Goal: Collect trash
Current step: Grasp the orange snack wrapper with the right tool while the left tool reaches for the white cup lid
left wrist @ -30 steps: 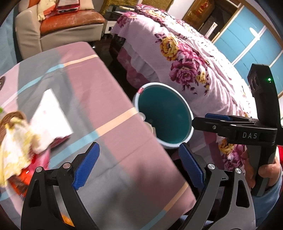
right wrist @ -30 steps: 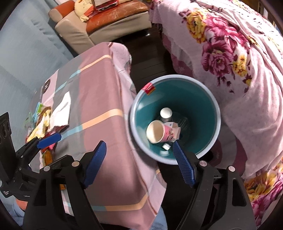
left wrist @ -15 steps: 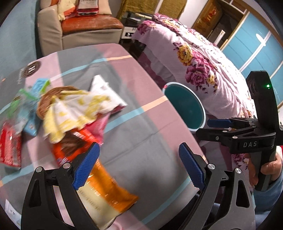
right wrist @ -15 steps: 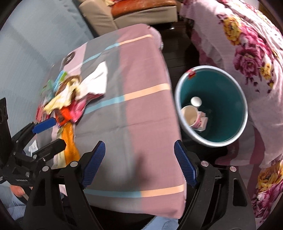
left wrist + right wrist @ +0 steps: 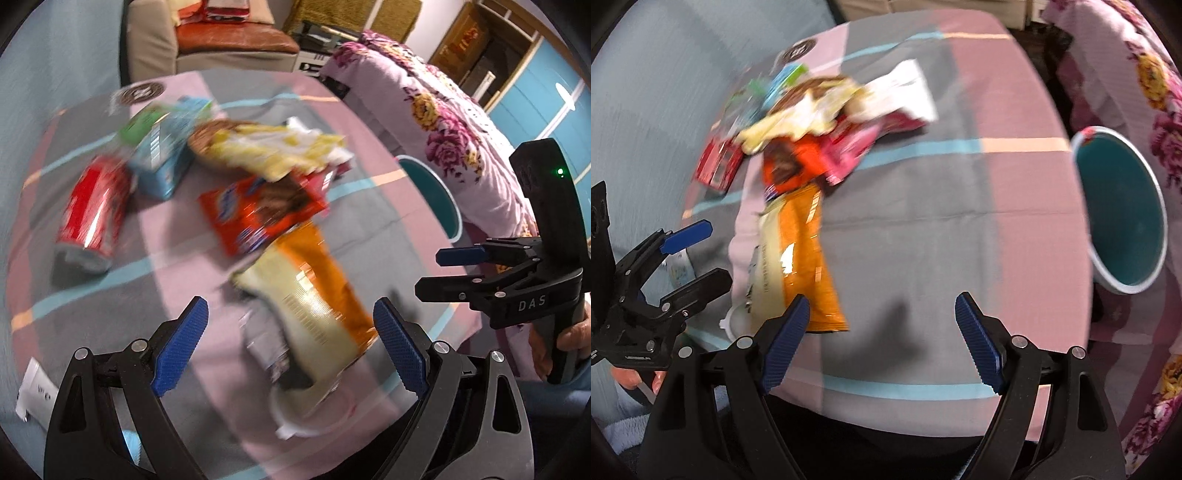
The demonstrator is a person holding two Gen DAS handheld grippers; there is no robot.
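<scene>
Trash [image 5: 280, 206] crinkled, glossy (foil wrappers); round teal bin [image 5: 1123, 218] beside.

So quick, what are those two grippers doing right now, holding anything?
Left gripper: open, holding nothing, above the orange snack bag.
Right gripper: open, holding nothing, over the tablecloth.

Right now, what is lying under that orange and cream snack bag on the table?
A white crumpled wrapper pokes out beneath the orange and cream snack bag, near its lower end. The striped tablecloth shows around it. Anything else beneath stays covered.
</scene>
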